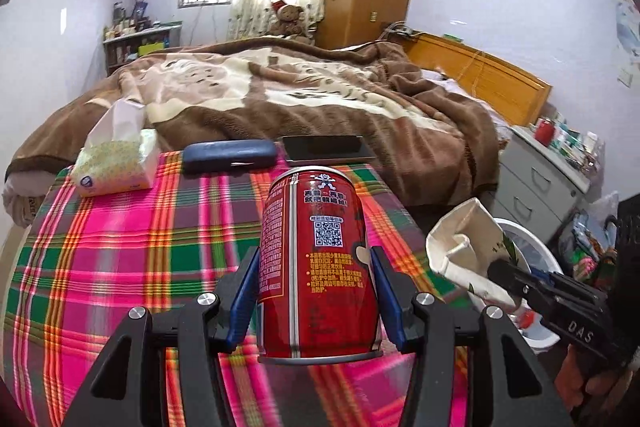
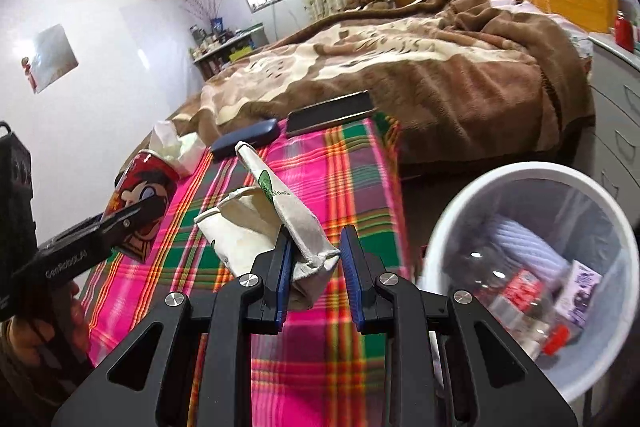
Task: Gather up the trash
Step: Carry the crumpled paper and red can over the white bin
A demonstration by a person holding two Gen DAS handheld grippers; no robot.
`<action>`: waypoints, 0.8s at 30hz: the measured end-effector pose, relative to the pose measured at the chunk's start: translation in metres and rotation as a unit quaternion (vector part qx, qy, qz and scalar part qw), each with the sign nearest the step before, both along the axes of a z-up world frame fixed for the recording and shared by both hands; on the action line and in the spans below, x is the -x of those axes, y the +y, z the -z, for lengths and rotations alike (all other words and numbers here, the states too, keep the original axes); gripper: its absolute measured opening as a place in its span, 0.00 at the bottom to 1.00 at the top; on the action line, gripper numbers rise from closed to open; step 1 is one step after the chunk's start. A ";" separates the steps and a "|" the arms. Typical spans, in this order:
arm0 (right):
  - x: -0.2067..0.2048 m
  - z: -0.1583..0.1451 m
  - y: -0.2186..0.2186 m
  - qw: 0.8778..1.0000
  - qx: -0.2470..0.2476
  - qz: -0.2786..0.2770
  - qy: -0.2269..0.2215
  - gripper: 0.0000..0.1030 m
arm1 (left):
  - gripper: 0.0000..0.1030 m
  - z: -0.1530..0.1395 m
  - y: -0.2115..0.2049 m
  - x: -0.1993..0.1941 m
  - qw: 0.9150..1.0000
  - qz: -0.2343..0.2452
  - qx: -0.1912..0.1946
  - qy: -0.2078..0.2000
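Left gripper (image 1: 314,291): my blue pads are closed on the sides of a red drink can (image 1: 316,259), jaws roughly half apart, the can filling the gap.
Red drink can: upright in my grip, clear of the plaid tablecloth (image 1: 120,267) beneath it; in the right wrist view it shows at far left, clamped by the same jaws.
Right gripper (image 2: 316,259): my jaws are nearly closed, pinching the lower end of a flattened paper carton (image 2: 276,215), cream with a green leaf print.
Paper carton: crumpled and torn open, it juts up and to the left from my pads, held above the table edge.
Waste bin (image 2: 448,215): a white round bin stands on the floor just beside the table, to the right of the carton; inside lie a clear plastic bottle (image 2: 516,299) with a red label and other scraps I cannot make out.
Table's far edge: a tissue pack (image 1: 116,163), a dark blue glasses case (image 1: 230,155) and a black phone (image 1: 324,147) lie in a row.
Backdrop: a bed with a brown blanket (image 1: 320,87); a teddy bear (image 1: 288,21) sits by the curtain.
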State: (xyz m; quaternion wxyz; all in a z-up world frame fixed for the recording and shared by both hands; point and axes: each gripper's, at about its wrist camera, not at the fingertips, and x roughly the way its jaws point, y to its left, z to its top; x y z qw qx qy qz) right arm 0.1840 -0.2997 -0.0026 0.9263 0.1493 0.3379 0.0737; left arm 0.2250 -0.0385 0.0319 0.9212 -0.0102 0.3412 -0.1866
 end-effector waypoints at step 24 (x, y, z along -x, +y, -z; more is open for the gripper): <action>0.061 -0.002 -0.109 0.982 0.041 0.184 -0.003 0.24 | 0.52 0.011 -0.153 0.065 0.990 0.142 0.006 0.014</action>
